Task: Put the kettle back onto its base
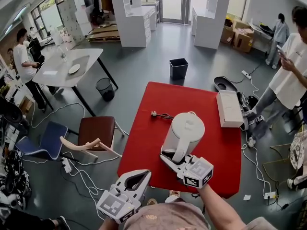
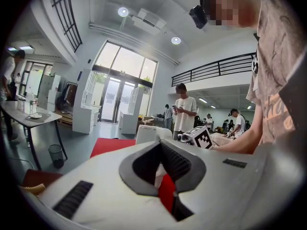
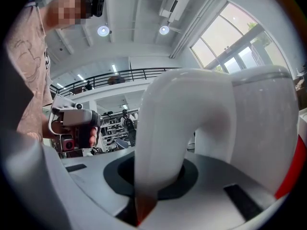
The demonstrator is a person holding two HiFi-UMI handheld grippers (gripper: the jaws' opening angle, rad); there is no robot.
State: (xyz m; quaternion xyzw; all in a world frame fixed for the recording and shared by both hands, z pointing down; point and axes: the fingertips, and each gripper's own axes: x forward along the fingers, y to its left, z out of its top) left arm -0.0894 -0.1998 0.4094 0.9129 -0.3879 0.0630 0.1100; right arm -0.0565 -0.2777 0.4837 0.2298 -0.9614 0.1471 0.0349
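A white electric kettle [image 1: 184,128] stands upright over the middle of the red table [image 1: 144,147]. My right gripper [image 1: 173,158] comes in from the near side and is shut on the kettle's curved handle [image 3: 163,128], which fills the dark hollow between its jaws. The kettle body [image 3: 259,123] rises just behind the handle. A black cord with a plug [image 1: 160,115] lies on the red top left of the kettle; the base itself is hidden. My left gripper [image 1: 139,178] hangs off the table's near left edge, shut with nothing in it, pointing at the kettle [image 2: 148,133].
A long white box [image 1: 229,108] lies on the table's right edge. A brown chair [image 1: 96,133] stands left of the table, with cables on the floor. A black bin [image 1: 178,67] sits beyond the far edge. A person [image 1: 288,80] stands at the right.
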